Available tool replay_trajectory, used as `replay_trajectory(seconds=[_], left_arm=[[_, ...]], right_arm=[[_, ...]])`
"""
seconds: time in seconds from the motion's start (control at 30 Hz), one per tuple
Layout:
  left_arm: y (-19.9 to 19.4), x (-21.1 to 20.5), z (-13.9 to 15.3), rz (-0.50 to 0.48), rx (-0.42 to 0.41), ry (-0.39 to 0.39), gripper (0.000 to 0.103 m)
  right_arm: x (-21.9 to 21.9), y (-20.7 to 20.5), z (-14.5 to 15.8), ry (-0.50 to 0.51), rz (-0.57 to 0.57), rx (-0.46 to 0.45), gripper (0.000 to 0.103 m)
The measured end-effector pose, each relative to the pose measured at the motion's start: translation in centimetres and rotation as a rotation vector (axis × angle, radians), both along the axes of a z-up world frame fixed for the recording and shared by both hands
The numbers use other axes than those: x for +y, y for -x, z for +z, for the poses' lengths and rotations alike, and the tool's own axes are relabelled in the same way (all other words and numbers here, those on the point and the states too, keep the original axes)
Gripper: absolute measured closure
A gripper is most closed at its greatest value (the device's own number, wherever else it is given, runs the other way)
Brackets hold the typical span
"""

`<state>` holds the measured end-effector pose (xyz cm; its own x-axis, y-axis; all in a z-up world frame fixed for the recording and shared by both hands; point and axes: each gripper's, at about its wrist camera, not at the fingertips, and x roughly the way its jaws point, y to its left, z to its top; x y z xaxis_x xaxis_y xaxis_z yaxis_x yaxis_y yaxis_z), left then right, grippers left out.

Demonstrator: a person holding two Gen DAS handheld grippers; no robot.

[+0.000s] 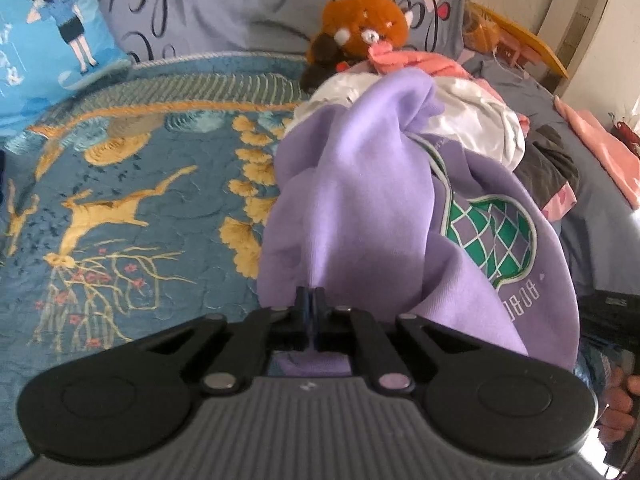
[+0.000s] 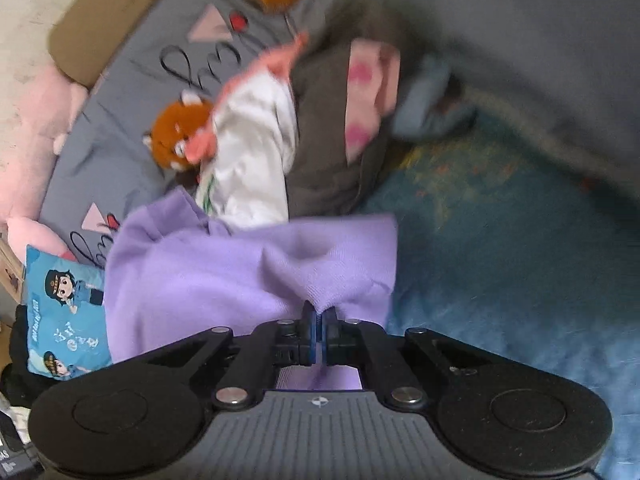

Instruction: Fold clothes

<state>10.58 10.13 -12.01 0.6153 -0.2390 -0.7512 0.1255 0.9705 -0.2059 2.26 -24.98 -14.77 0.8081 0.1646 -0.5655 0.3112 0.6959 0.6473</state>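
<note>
Mirrored digits, seemingly "8080", on purple sweatshirt (image 1: 400, 208) under green diamond emblem (image 1: 494, 236); cursive pillowcase (image 1: 224, 4) lettering unreadable.

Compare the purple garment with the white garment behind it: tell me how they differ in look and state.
The purple garment is lavender with a green diamond-pattern print; the white garment looks plain white here. The purple garment is pinched by the left gripper and the right gripper, pulled out toward the cameras; the white garment lies ungripped in the heap by the plush toy. Both are crumpled and unfolded on the bedspread.
</note>
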Motion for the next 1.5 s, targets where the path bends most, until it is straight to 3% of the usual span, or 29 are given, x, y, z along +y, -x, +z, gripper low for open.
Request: replay_trajectory(seconds=[0.23,0.43,0.6,0.73,0.83,0.9,1.03,1.1,1.2,1.23,1.27,1.5], left_arm=[[3.9,3.5,2.5,0.082,-0.082,0.031,0.102],[7.4,7.4,4.1,0.193,-0.119,0.054,0.102],[10.5,11.0,6.5,0.277,-0.169,0.085,0.102],[13.0,13.4,9.7,0.339,-0.242,0.094,0.102],[15.4,15.5,13.0,0.386,-0.334,0.09,0.103],[17.0,17.1,15.3,0.404,-0.392,0.094,0.103],[17.2,17.9,14.3,0.338,-0.292,0.069,0.103],[17.1,18.1,13.5,0.3,-0.23,0.049,0.103],[16.6,17.2,9.8,0.213,-0.093,0.043,0.088],[16.4,16.4,7.9,0.166,-0.035,0.062,0.067],[16.2,15.7,6.5,0.131,0.006,0.076,0.061],[15.5,11.6,0.0,-0.01,0.165,0.136,0.049]], right_arm=[[-2.7,6.6,4.8,0.114,-0.026,-0.107,0.101],[-3.6,9.6,8.4,0.211,-0.025,-0.184,0.101],[-1.2,9.8,10.6,0.247,0.046,-0.271,0.101],[0.8,10.4,13.5,0.269,0.156,-0.422,0.101],[1.6,10.9,15.8,0.258,0.223,-0.533,0.101],[2.1,10.4,16.8,0.239,0.256,-0.551,0.101],[3.8,8.8,16.5,0.331,0.276,-0.47,0.101],[4.0,8.1,15.4,0.332,0.264,-0.41,0.101],[4.0,7.9,13.8,0.347,0.248,-0.337,0.101],[3.9,8.0,13.5,0.36,0.247,-0.323,0.101],[3.9,8.3,13.3,0.377,0.246,-0.313,0.101],[3.1,8.8,12.7,0.388,0.236,-0.28,0.101]])
